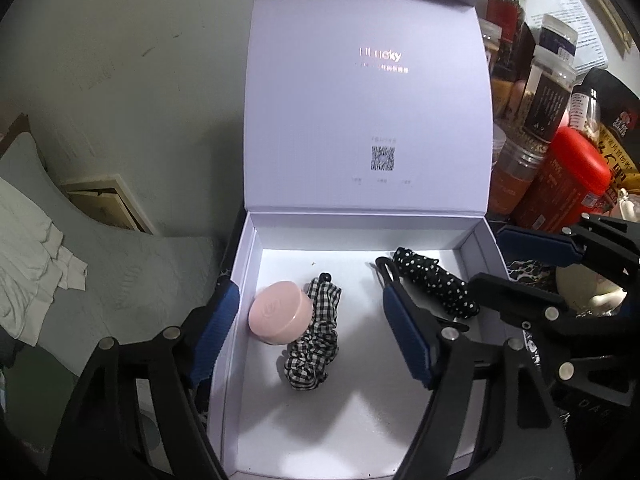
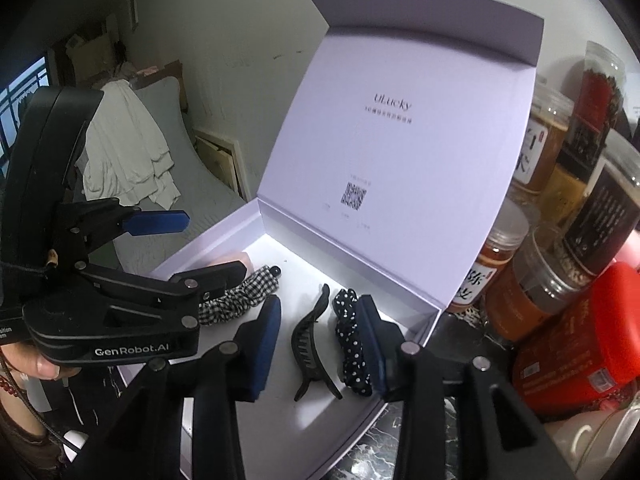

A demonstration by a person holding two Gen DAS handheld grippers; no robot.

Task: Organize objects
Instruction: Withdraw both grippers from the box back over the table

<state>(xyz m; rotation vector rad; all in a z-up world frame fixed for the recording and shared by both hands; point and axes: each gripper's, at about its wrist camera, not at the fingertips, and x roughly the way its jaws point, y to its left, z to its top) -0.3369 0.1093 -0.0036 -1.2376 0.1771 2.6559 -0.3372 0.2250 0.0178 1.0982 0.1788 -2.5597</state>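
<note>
**Four items in the box, both grippers empty above it**

The white box [image 1: 248, 320] was seen with its lid [image 1: 368, 92] stood open. On its floor lay a pink round case [image 1: 280, 318], a checked scrunchie [image 1: 316, 340] touching the case, a black hair claw [image 2: 314, 354] and, just beside it, a dotted scrunchie [image 2: 354, 350]. All four were judged already placed.

The left gripper [image 1: 308, 334] was held above the case and checked scrunchie with its jaws wide apart, nothing pinched between the blue pads [image 1: 218, 326]. The right gripper [image 2: 320, 346] was held over the claw and dotted scrunchie, jaws partly spread; the claw lay on the box floor between them and was not gripped. Both were read as released.

The step in hand was judged to be the let-go after a drop-off. Jars [image 2: 540, 276] and a red tin [image 2: 580, 344] stood crowded just beside the box on the right, apart from it.

What the next move would call for was judged to be either another loose item fetched, none being clearly identified in view, or the lid swung down. For closing, both grippers would need to be cleared from the box first.
</note>
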